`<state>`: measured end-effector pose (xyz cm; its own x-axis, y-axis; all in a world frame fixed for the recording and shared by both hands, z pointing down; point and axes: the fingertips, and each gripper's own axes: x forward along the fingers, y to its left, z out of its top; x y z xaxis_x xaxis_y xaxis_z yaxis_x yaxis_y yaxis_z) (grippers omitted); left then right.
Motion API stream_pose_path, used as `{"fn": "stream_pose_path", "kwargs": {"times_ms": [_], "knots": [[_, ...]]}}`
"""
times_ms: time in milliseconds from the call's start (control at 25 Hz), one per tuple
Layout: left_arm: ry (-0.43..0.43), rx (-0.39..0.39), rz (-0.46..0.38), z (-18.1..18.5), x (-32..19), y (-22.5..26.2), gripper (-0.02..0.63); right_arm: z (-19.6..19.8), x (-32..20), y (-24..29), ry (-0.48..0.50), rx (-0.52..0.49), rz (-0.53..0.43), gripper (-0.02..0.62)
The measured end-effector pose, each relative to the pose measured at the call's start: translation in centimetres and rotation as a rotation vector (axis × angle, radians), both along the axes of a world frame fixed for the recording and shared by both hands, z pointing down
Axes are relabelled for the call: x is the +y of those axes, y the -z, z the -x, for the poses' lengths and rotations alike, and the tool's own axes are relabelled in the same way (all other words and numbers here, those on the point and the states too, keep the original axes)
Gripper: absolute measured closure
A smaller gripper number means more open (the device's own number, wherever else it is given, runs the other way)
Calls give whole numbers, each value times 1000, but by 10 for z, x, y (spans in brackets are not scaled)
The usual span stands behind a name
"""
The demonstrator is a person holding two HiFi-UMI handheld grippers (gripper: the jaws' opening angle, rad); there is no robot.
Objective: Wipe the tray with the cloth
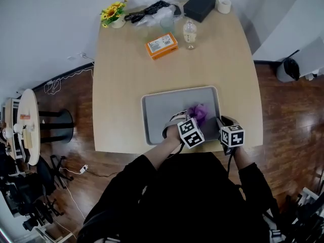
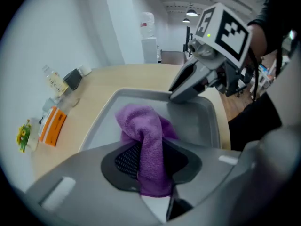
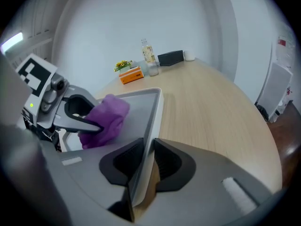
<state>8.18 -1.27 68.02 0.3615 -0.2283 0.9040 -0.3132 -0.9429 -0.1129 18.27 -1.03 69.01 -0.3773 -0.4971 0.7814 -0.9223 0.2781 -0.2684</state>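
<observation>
**Left gripper view: cloth pinched, tray braced**

Left tool is pinching the purple cloth, which bunches just ahead of its jaws on the tray. Right tool is clamped on the tray's thin rim. Cloth looks soft and floppy, so grab a thick fold. Tray seems stiff but probably slides. One cloth, one tray, two tools.

Left gripper pinches the cloth; right gripper just beside it clamps the tray rim.
</observation>
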Motion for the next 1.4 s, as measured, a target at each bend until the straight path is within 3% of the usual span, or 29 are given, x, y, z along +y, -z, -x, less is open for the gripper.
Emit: {"fn": "stream_pose_path", "kwargs": {"times_ms": [320,520,600,720,960,1080,1240,1400], "knots": [[369,-46,5,182,7,-6,515,1,0,0,-15,19,13,520],[480,-38,26,222,5,-5,515,7,-1,0,-29,23,15,520],[472,-39,31,211,4,-5,515,7,-1,1,-37,22,11,520],[380,-24,37,165,4,-4,515,10,-2,2,-42,22,1,522],[93,18,61,9,5,1,515,9,-2,2,-35,-8,-13,522],[-34,-2,51,-52,9,2,514,8,-3,3,-36,-28,-26,520],[-144,-69,-23,-72,14,0,514,5,-2,2,-40,-49,-25,520],[-85,7,49,-43,38,1,514,2,-1,1,-20,-50,-24,518]]}}
